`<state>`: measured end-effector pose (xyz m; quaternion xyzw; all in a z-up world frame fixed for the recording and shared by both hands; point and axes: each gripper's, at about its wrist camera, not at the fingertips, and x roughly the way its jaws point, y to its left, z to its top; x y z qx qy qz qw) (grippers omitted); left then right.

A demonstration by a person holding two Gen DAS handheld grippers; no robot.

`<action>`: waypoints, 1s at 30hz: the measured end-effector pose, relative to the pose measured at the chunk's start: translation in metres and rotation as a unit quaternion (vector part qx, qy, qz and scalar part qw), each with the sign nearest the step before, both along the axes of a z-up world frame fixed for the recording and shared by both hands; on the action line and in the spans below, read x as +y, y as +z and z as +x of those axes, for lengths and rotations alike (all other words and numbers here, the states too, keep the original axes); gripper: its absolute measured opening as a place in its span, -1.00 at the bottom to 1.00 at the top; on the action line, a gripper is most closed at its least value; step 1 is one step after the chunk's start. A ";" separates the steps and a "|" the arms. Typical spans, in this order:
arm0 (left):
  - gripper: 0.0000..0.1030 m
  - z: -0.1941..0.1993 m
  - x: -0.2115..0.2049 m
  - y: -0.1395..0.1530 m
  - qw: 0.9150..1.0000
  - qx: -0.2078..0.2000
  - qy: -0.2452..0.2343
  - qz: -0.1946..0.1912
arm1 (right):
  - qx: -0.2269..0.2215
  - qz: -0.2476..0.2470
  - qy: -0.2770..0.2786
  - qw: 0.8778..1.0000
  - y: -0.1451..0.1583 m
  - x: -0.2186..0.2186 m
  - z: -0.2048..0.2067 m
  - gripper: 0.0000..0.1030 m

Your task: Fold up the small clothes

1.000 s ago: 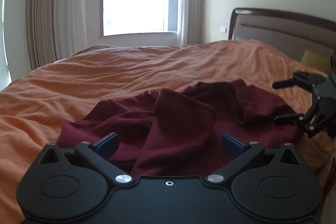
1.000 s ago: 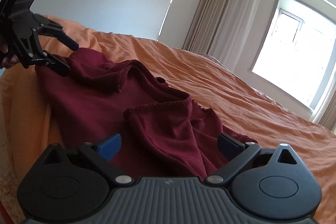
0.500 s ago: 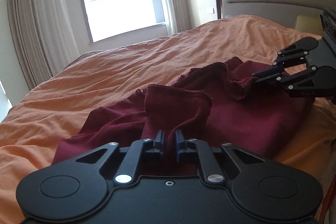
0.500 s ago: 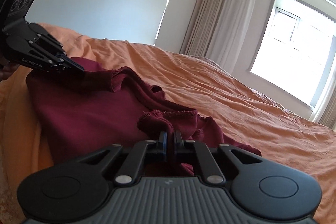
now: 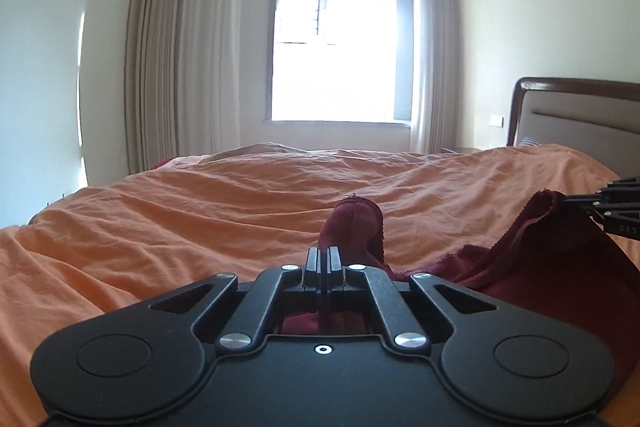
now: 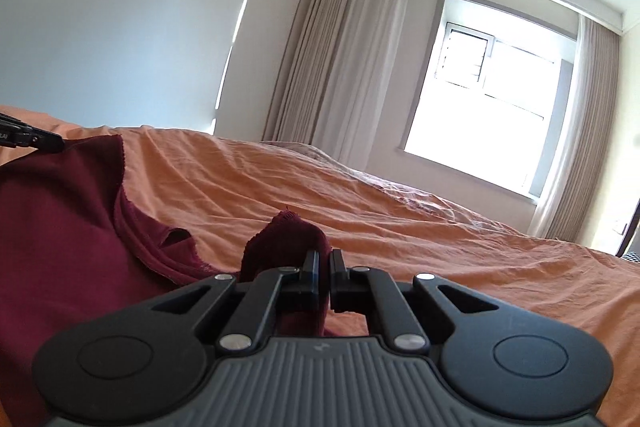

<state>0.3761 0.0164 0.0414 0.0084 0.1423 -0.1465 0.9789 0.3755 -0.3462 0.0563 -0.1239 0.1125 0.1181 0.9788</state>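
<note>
1. Maroon garment (image 5: pixel 552 259): hangs lifted between the two grippers, its top edge stretched from one to the other and sagging slightly; a small bunch of cloth pokes out ahead of each pair of fingertips. The lower part drops out of view, so whether it touches the bed cannot be told.
2. Left gripper (image 5: pixel 322 259): jaws closed, with a thin fold of the garment pinched between them.
3. Right gripper (image 6: pixel 323 265): jaws drawn nearly together, clamped on the opposite corner of the cloth; it appears at the right margin of the left view.
4. Orange bedspread (image 5: pixel 180 219): lies below and ahead of both grippers, rumpled.
5. Progress: judged early. Both corners are secured and the garment raised; no fold is visible, and spreading, folding and laying down remain.
</note>
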 end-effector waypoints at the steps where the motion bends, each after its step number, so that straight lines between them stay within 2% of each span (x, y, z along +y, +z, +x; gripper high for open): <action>1: -0.98 0.004 0.003 0.001 1.000 0.001 0.008 -0.010 | 0.001 0.009 -0.008 1.000 0.000 -0.003 0.005 -0.89; 5: -0.98 0.017 0.016 -0.001 0.998 0.011 0.036 -0.049 | 0.034 0.037 -0.036 0.998 -0.010 -0.016 0.026 -0.89; 11: -0.98 0.045 0.025 -0.025 0.994 0.078 0.058 -0.053 | 0.082 0.068 -0.068 0.992 -0.040 -0.037 0.036 -0.89; 15: -0.98 0.057 0.034 -0.037 0.991 0.098 0.065 -0.066 | 0.104 0.075 -0.065 0.990 -0.050 -0.044 0.034 -0.89; 17: -0.95 0.059 0.032 -0.041 0.991 0.106 0.063 -0.058 | 0.106 0.069 -0.068 0.990 -0.051 -0.045 0.033 -0.85; 18: -0.93 0.059 0.032 -0.042 0.991 0.110 0.060 -0.055 | 0.107 0.065 -0.069 0.990 -0.049 -0.043 0.032 -0.72; 19: -0.86 0.059 0.032 -0.042 0.991 0.112 0.056 -0.056 | 0.104 0.062 -0.071 0.990 -0.048 -0.041 0.030 -0.45; 20: -0.70 0.059 0.033 -0.042 0.990 0.113 0.056 -0.057 | 0.102 0.062 -0.070 0.990 -0.047 -0.042 0.028 -0.28; 21: -0.62 0.057 0.034 -0.040 0.990 0.112 0.058 -0.060 | 0.098 0.063 -0.068 0.991 -0.044 -0.042 0.024 0.00; 23: -0.21 0.053 0.037 -0.037 0.989 0.111 0.064 -0.068 | 0.094 0.066 -0.066 0.991 -0.041 -0.044 0.017 0.14; 24: -0.13 0.050 0.039 -0.035 0.989 0.107 0.066 -0.071 | 0.094 0.064 -0.067 0.991 -0.040 -0.045 0.014 0.24; 26: 0.15 0.044 0.040 -0.030 0.990 0.099 0.070 -0.065 | 0.088 0.056 -0.065 0.992 -0.038 -0.044 0.009 0.50; 27: 0.24 0.040 0.039 -0.029 0.991 0.094 0.071 -0.061 | 0.086 0.053 -0.058 0.993 -0.037 -0.043 0.008 0.70; 28: 0.47 0.035 0.038 -0.028 0.992 0.086 0.074 -0.058 | 0.087 0.050 -0.050 0.994 -0.036 -0.041 0.009 0.84; 29: 0.68 0.031 0.037 -0.027 0.992 0.076 0.077 -0.058 | 0.087 0.047 -0.044 0.994 -0.034 -0.039 0.009 0.86; 30: 0.77 0.025 0.036 -0.027 0.993 0.066 0.076 -0.056 | 0.087 0.044 -0.033 0.995 -0.031 -0.035 0.011 0.89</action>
